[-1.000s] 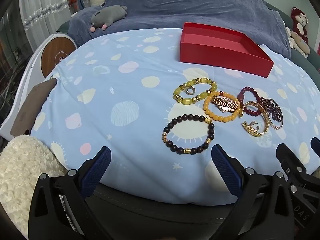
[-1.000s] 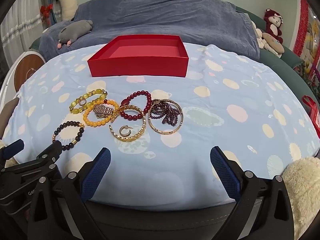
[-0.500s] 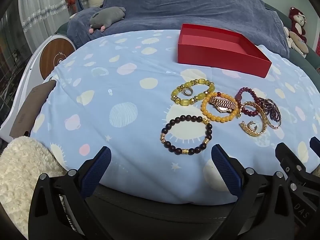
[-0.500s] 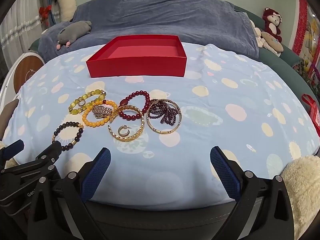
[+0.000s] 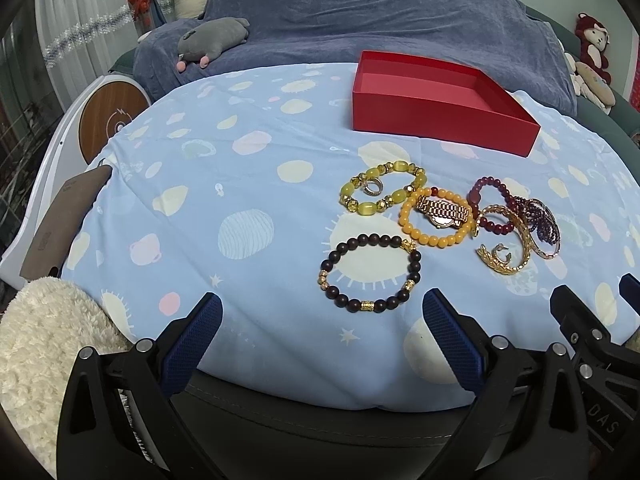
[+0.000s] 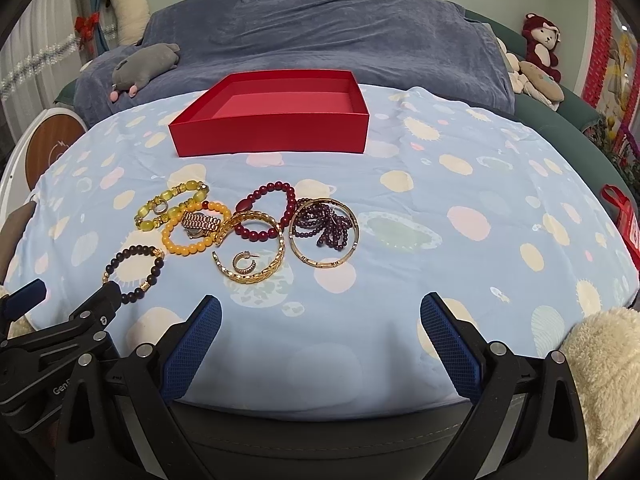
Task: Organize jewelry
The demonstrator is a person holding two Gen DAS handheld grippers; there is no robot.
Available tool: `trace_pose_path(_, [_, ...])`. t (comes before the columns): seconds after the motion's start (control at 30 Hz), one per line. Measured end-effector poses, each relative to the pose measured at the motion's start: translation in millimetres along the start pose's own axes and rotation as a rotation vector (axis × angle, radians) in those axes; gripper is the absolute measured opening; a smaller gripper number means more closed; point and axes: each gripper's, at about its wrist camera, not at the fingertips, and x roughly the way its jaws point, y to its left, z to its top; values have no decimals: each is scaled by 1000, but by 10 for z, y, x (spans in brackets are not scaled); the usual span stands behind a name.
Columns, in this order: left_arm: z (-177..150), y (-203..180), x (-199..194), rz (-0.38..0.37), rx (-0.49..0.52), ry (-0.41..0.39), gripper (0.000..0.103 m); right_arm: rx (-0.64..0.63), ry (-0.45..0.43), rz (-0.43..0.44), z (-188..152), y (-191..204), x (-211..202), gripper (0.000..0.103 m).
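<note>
An empty red box (image 5: 440,120) (image 6: 272,138) stands at the far side of the blue spotted cloth. In front of it lie a dark bead bracelet (image 5: 368,238) (image 6: 120,258), a yellow-green bracelet (image 5: 346,189) (image 6: 146,212), an orange bracelet (image 5: 424,236) (image 6: 184,247) around a gold watch (image 5: 442,210), a red bead bracelet (image 6: 276,188), a gold cuff (image 6: 256,276) and a gold bangle (image 6: 320,265) over purple beads. My left gripper (image 5: 320,304) is open just short of the dark bracelet. My right gripper (image 6: 320,304) is open, near the cuff and bangle. Both hold nothing.
A sofa under a blue blanket (image 6: 340,28) runs behind the table, with a grey plush toy (image 5: 212,38) and a red plush monkey (image 6: 540,44) on it. Cream fluffy fabric (image 5: 48,340) (image 6: 592,360) lies at the near corners. A white device with a wooden disc (image 5: 108,120) stands left.
Both views have shifted only slightly; the jewellery and box sit a little lower and further left in the left wrist view. Nothing was taken hold of or moved.
</note>
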Motion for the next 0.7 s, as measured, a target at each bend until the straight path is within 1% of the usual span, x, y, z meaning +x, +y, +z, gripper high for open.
trace_pose_path(0.7, [-6, 14, -5, -5, -4, -2, 96, 1, -5, -6, 7, -7, -19, 96])
